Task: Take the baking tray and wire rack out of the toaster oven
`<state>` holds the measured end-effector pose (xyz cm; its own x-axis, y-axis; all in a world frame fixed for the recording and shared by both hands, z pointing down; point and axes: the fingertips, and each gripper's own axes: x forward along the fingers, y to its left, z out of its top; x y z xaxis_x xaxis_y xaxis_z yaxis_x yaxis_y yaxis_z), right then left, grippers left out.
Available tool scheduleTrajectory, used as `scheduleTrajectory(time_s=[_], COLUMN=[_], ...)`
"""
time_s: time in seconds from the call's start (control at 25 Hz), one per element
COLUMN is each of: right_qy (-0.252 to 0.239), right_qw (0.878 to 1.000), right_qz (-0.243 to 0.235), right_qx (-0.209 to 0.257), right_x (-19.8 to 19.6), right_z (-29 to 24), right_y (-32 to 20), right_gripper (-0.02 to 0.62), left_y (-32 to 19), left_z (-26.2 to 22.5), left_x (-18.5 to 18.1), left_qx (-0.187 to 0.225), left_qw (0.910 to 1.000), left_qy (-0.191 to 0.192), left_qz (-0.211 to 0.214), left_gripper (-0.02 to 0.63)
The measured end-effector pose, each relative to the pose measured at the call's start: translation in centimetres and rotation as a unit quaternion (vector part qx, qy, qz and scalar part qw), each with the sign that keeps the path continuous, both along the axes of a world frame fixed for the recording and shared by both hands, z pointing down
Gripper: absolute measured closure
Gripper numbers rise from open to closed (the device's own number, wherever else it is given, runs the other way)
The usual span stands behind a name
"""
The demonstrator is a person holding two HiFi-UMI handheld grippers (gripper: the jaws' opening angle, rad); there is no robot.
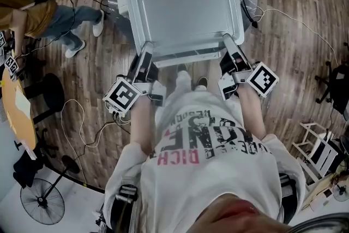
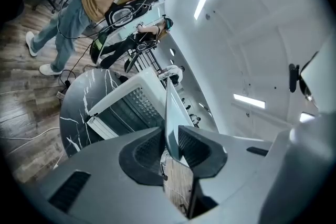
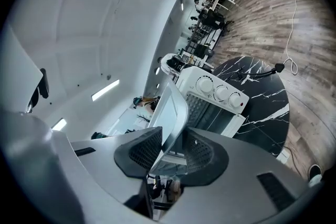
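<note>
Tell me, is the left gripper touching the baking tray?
Touching. In the left gripper view, the left gripper has its fingers clamped on the edge of the baking tray.

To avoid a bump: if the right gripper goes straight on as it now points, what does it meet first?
Probably the front of the toaster oven, beyond the baking tray it holds; depth is unclear.
</note>
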<state>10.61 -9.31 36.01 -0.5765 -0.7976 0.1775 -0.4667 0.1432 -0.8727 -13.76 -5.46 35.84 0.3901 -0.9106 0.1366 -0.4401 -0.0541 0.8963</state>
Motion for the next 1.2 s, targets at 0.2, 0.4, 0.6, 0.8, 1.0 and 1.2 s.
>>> scheduleTrajectory(time_s=[0.2, 0.4, 0.6, 0.8, 1.0, 1.2], right_qy=[-0.007, -0.009, -0.009, -0.015, -0.014, -0.011], right_qw=[1.0, 1.0, 1.0, 1.0, 1.0, 1.0], right_qz=[0.009, 0.012, 0.012, 0.018, 0.02, 0.022], right_qx=[-0.018, -0.019, -0.01, -0.011, -0.008, -0.012], right_x=[-0.3, -0.4, -1.0, -1.4, -1.4, -1.8], right_z=[0.6, 0.1, -0.3, -0.2, -0.4, -0.1], right_y=[-1.3, -1.9, -3.0, -4.5, -4.9, -6.8], right_gripper=[0.485, 0.485, 0.483, 0.483, 0.483, 0.483], left_y=[-1.3, -2.0, -3.3, -4.8, -5.3, -7.3], left_z=[0.8, 0.6, 0.6, 1.1, 0.7, 0.7], left_x=[-0.5, -0.8, -1.4, -1.8, -1.8, -2.4], left_qx=[-0.019, -0.03, -0.036, -0.042, -0.042, -0.041], left_qw=[0.9997, 0.9995, 0.9992, 0.9991, 0.9991, 0.9991], left_qy=[0.015, 0.008, 0.015, 0.007, 0.008, -0.005], left_qz=[0.003, 0.005, 0.005, 0.006, 0.005, 0.008], left_gripper=[0.518, 0.515, 0.517, 0.517, 0.517, 0.515])
